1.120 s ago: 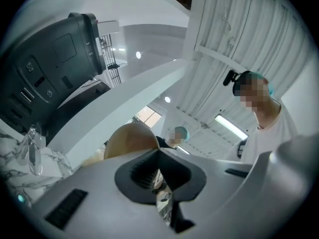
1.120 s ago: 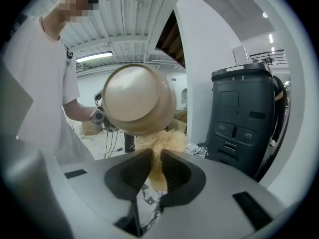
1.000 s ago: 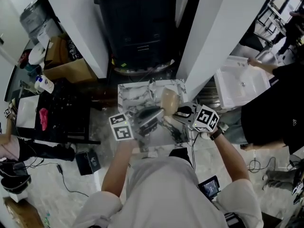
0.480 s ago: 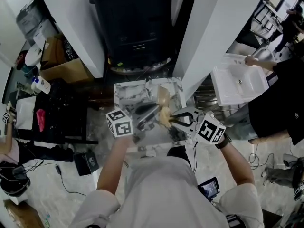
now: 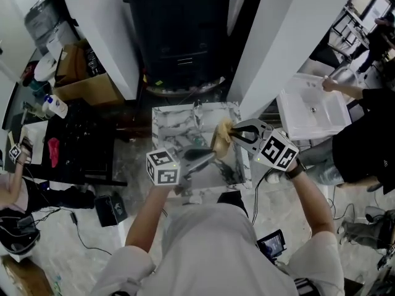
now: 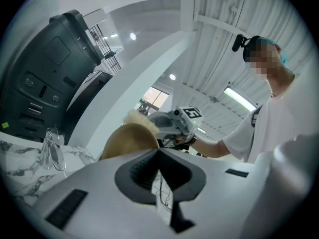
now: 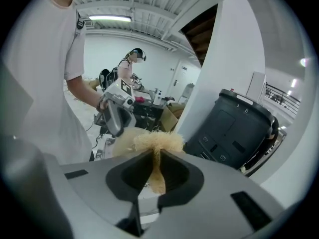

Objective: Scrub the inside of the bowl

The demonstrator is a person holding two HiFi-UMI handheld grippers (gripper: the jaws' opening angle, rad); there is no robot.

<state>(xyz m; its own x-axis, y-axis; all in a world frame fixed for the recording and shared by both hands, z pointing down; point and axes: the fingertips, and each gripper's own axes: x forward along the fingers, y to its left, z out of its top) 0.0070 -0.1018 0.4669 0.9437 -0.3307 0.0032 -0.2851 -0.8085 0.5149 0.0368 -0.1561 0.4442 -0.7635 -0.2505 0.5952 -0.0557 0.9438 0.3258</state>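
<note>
Clamping the round tan wooden-looking bowl (image 6: 127, 138) by its rim, the left gripper (image 6: 158, 153) steadies it (jaws fully together) before the right gripper (image 7: 155, 158); that one's jaws, just closing tighter, pinch a pale fibrous scrubber (image 7: 155, 141) ready to scrub.

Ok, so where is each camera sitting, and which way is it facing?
Head view: on the person's head, steeply down at the marble table; both forearms, left gripper and right gripper show.
Left gripper view: on the left gripper, along its jaws, shut on the bowl, toward the person's torso and right arm.
Right gripper view: on the right gripper, along jaws that have just been closing on the scrubber, toward the left arm and shirt.
Shared: both gripper views show the bowl and the black bin.
</note>
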